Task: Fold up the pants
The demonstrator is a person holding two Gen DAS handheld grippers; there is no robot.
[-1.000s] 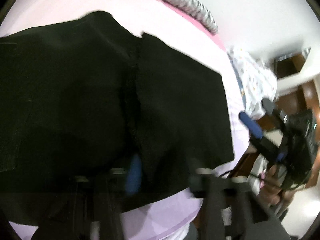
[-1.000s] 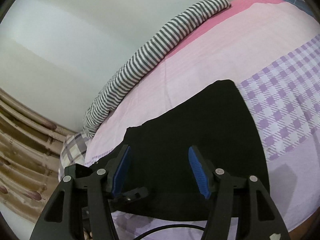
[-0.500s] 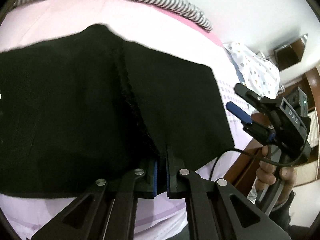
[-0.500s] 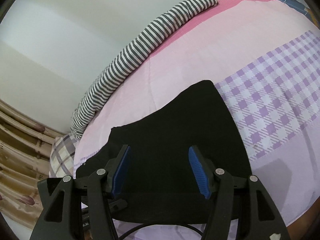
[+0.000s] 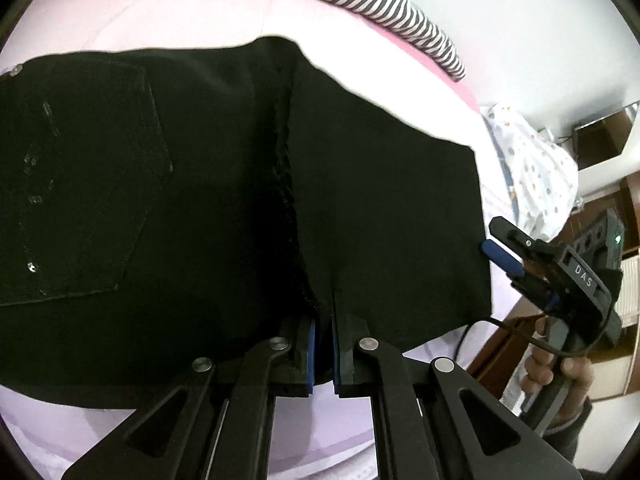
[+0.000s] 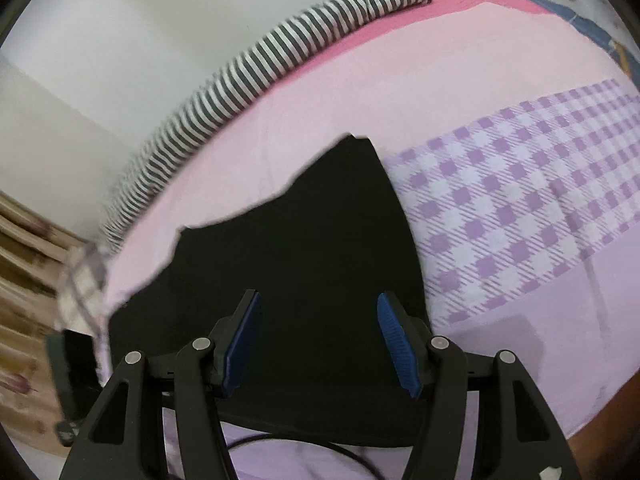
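Note:
Black pants lie flat on a pink and lilac bed sheet, folded over, with a back pocket at the left. My left gripper is at the pants' near edge, its blue pads nearly together with the hem at their tips. My right gripper is open and empty, low over the black pants near their right end. It also shows in the left wrist view, at the pants' right edge, held by a hand.
A grey-striped bolster runs along the bed's far side against the wall. A checked lilac band of the sheet lies right of the pants. A spotted white cloth and wooden furniture are at the right.
My left gripper has shut at the near hem of the pants. My right gripper has come closer to the pants' right edge and stays open.

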